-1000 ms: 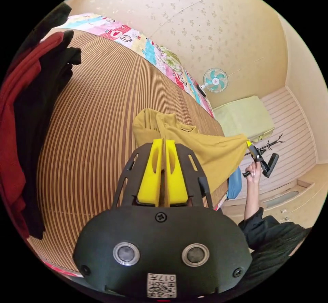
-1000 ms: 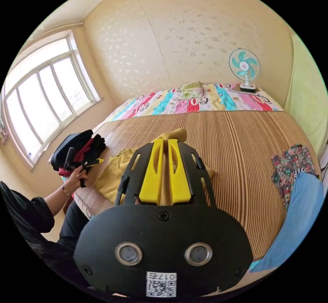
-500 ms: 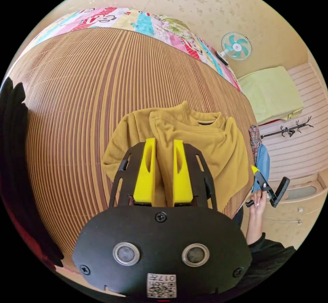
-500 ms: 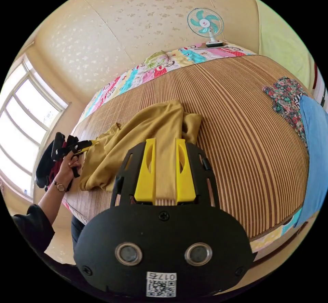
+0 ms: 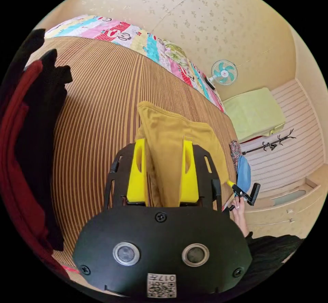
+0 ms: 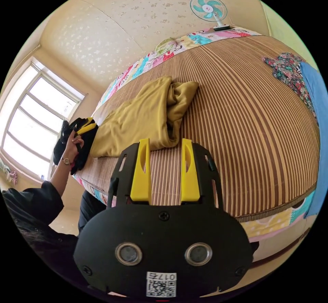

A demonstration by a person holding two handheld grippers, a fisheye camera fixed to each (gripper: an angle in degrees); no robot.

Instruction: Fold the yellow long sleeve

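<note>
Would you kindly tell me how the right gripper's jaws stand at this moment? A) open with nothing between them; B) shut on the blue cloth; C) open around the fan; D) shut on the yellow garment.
A: in the right gripper view the right gripper has its jaws spread apart with only the striped mat showing between them, just short of the yellow long sleeve.

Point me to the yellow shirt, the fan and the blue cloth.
yellow shirt (image 6: 143,115), right gripper view, on its flat folded body.
fan (image 6: 208,7), right gripper view, on the blade hub.
blue cloth (image 6: 316,87), right gripper view, on its upper part at the bed's edge.
</note>
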